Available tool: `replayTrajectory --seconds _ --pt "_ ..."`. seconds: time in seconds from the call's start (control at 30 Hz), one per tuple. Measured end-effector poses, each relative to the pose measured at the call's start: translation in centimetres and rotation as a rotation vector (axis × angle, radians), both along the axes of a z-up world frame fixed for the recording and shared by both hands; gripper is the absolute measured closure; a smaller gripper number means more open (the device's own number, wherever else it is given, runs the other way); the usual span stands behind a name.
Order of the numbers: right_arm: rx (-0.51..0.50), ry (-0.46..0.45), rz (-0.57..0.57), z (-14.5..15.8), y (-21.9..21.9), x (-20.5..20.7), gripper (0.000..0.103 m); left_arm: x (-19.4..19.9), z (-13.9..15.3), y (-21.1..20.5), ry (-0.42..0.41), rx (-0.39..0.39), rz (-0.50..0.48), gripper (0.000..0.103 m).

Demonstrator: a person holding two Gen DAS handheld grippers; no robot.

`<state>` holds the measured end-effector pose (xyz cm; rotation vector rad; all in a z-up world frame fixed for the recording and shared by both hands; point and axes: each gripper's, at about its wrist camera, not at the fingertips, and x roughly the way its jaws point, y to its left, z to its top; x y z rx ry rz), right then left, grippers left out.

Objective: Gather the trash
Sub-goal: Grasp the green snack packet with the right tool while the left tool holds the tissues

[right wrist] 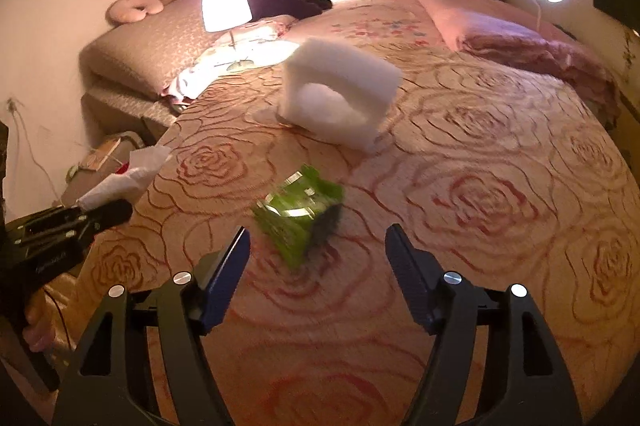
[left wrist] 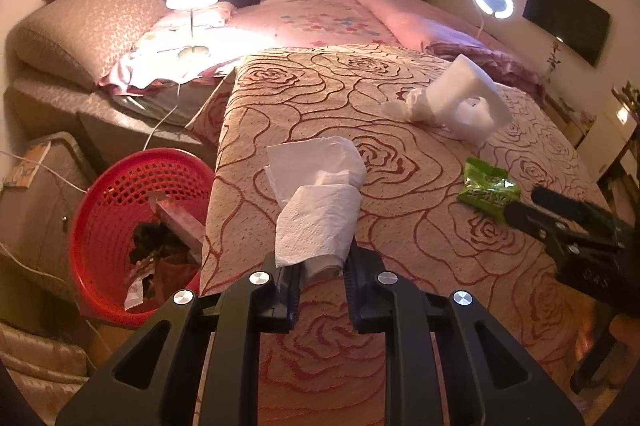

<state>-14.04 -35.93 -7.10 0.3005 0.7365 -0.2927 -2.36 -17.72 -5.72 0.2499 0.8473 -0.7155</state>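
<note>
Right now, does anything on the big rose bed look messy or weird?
Yes. A crinkled green snack wrapper and a white foam packing block lie loose on the rose-patterned bedspread, where rubbish doesn't belong. The left gripper is pinching a crumpled white paper towel.

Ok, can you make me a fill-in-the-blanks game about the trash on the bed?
1. The left gripper is shut on a white paper ____.
2. The basket beside the bed, already holding some trash, is coloured ____.
3. The crumpled wrapper lying in front of the open right gripper is coloured ____.
4. The white foam block rests on a bedspread patterned with big ____.

Missing words: towel; red; green; roses
</note>
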Motion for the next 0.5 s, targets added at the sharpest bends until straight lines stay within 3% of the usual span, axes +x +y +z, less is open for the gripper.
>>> replayTrajectory --seconds 0.2,0.37,0.47,0.5 --pt "-0.103 0.027 0.018 -0.1 0.3 2.6 0.026 0.1 0.0 0.5 0.002 -0.009 0.006 0.086" --pt "-0.080 0.084 0.061 -1.1 0.0 4.2 0.026 0.2 -0.1 0.7 0.008 -0.013 0.012 0.086" --pt "-0.080 0.088 0.089 -1.2 0.3 4.4 0.032 0.2 -0.2 0.7 0.010 -0.015 0.014 0.086" --pt "-0.080 0.087 0.098 -1.2 0.5 4.4 0.038 0.2 -0.2 0.8 0.011 -0.016 0.014 0.086"
